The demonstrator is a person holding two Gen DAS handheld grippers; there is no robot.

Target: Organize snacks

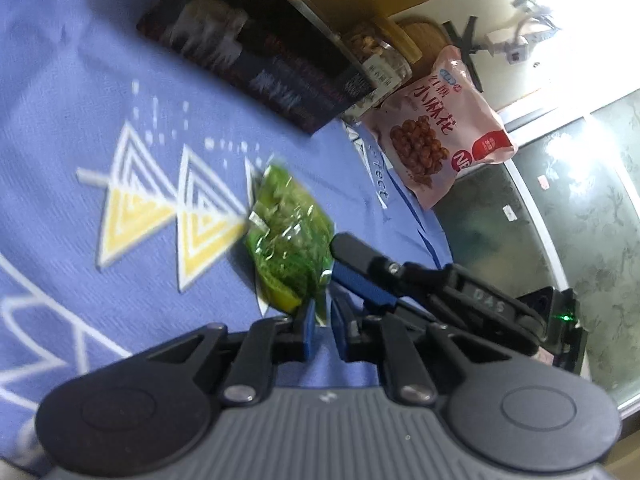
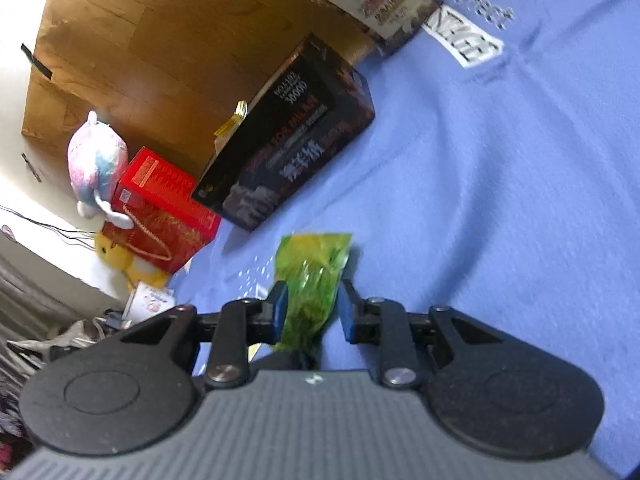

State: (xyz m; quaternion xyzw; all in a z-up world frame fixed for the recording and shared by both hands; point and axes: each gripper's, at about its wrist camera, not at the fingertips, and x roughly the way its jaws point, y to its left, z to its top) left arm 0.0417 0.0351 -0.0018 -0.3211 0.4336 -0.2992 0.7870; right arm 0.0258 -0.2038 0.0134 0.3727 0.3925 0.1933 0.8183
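Note:
A green snack packet (image 1: 286, 240) lies over the blue cloth (image 1: 120, 80). My left gripper (image 1: 320, 320) has its pads nearly together on the packet's near edge. My right gripper (image 2: 312, 312) has the same packet (image 2: 316, 276) between its two pads, with gaps beside it, so the jaws look open around it. The right gripper's finger (image 1: 360, 260) also shows in the left wrist view, next to the packet. A pink snack bag (image 1: 440, 132) stands at the far edge of the cloth. A dark box (image 1: 256, 52) lies beyond the packet, also in the right wrist view (image 2: 292, 140).
A clear jar of nuts (image 1: 380, 56) stands behind the dark box. A red box (image 2: 164, 208) and plush toys (image 2: 96, 160) sit at the left in the right wrist view, by a wooden wall (image 2: 140, 40). The cloth's edge drops to a dark floor (image 1: 560, 220).

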